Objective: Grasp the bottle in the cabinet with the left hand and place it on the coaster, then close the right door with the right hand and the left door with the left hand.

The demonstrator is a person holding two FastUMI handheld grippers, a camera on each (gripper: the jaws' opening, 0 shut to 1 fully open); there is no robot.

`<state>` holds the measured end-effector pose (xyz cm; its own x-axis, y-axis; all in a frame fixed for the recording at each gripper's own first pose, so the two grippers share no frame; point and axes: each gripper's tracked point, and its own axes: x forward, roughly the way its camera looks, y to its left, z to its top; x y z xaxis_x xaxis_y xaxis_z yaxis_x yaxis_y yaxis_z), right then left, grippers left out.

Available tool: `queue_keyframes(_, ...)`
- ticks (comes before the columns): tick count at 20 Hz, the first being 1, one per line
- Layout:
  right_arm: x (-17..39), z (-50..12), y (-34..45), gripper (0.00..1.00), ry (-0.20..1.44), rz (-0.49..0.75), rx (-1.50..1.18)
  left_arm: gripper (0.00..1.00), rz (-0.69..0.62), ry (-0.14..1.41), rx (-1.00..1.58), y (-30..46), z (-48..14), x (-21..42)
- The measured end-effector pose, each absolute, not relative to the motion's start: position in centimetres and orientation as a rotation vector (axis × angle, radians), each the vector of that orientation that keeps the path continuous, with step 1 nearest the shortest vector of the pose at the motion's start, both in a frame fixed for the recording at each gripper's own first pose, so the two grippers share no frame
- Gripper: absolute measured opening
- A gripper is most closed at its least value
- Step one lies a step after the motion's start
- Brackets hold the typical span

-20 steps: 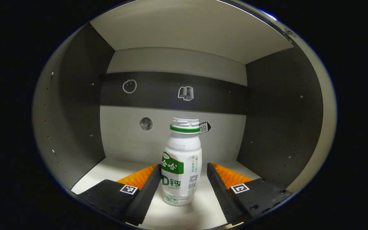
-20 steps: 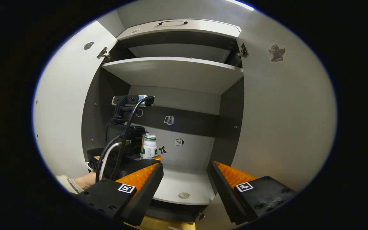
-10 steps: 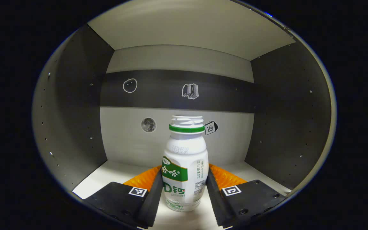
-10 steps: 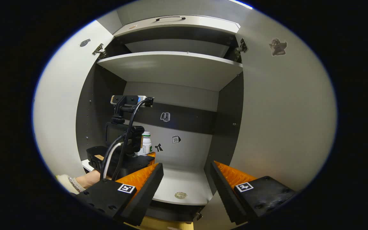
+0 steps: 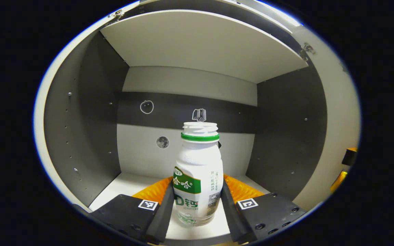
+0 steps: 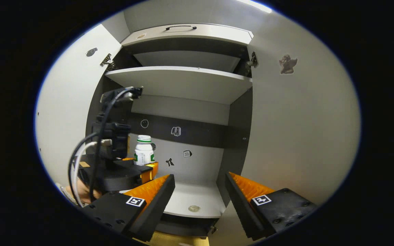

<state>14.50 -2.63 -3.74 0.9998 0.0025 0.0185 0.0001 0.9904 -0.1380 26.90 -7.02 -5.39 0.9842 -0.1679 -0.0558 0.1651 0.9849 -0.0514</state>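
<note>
Bottle gripped inside the open, pale-shelved cabinet.

In the right gripper view, the left door point(image 6: 68, 102) stands swung open, then the dark-walled cabinet point(image 6: 186, 80) with its pale shelves, then the right door point(image 6: 296, 130), also open. The left gripper point(image 5: 197, 201) is clamped on the bottle point(image 5: 198, 177), upright, both fingers against its sides, over the pale lower shelf point(image 5: 125, 184). Small stickers dot the back wall point(image 5: 186, 111). The right gripper point(image 6: 198, 191) hangs with its jaws apart, holding nothing, before the cabinet.
</note>
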Motion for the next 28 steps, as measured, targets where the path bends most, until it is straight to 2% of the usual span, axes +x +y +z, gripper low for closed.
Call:
queue_keyframes(9,5.5,-1.8,-1.1,0.96,-0.064,-0.081,-0.165,0.70,-0.227,0.033,-0.025,-5.0,-4.3,14.0)
queue_keyframes(17,-3.3,-2.6,-0.5,0.97,-0.017,-0.146,-0.130,0.70,-0.267,0.041,0.007,-3.8,-5.5,3.5)
queue_keyframes(22,-5.6,-3.6,0.2,0.97,-0.011,-0.080,-0.039,0.71,-0.277,0.057,-0.001,-4.4,-7.0,-0.8)
queue_keyframes(28,-6.4,-6.4,-1.6,0.98,0.015,0.007,-0.090,0.71,-0.187,0.068,-0.035,-4.9,-11.0,-5.0)
